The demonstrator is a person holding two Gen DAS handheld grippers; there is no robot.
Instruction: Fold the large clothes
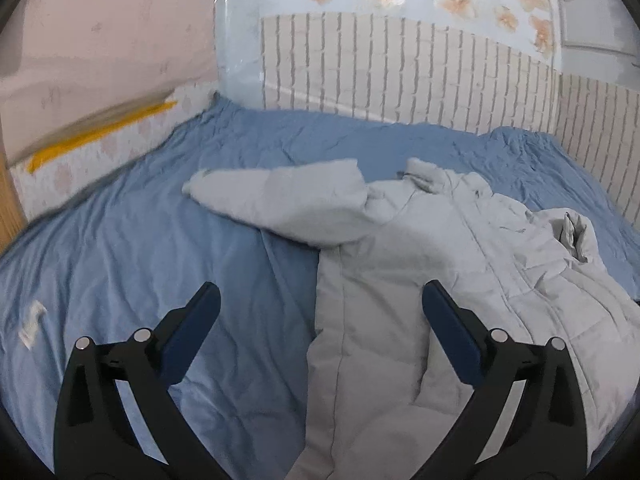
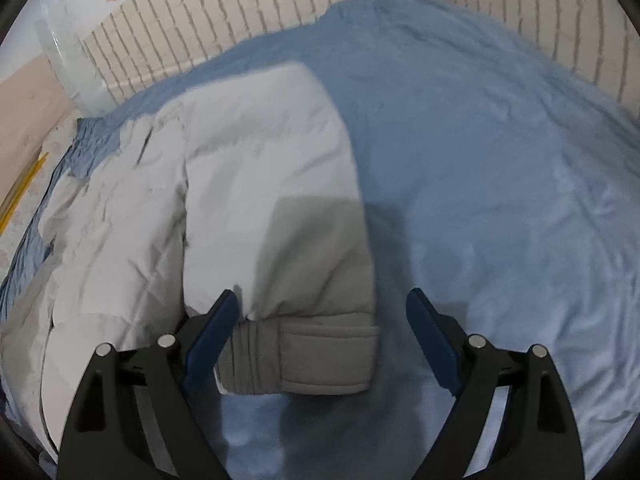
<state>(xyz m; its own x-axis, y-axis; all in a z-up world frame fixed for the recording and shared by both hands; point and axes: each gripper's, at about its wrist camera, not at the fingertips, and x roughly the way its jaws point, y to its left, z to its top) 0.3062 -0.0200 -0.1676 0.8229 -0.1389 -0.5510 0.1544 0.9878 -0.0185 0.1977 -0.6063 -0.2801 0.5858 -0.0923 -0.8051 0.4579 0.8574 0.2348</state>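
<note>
A pale grey puffer jacket (image 1: 420, 272) lies spread on a blue bed sheet (image 1: 140, 248). One sleeve (image 1: 280, 200) stretches out to the left. My left gripper (image 1: 320, 300) is open and empty, hovering above the jacket's left side edge. In the right wrist view the other sleeve (image 2: 276, 184) runs toward me and ends in a grey cuff (image 2: 304, 356). My right gripper (image 2: 320, 312) is open, and the cuff lies between its fingers, close to the left finger (image 2: 212, 336). I cannot tell whether it touches.
A ribbed cream headboard panel (image 1: 400, 76) lines the far and right sides of the bed. A pink wall (image 1: 100, 40) and a yellow strip (image 1: 100, 132) are at the left. Bare blue sheet (image 2: 500, 180) lies right of the sleeve.
</note>
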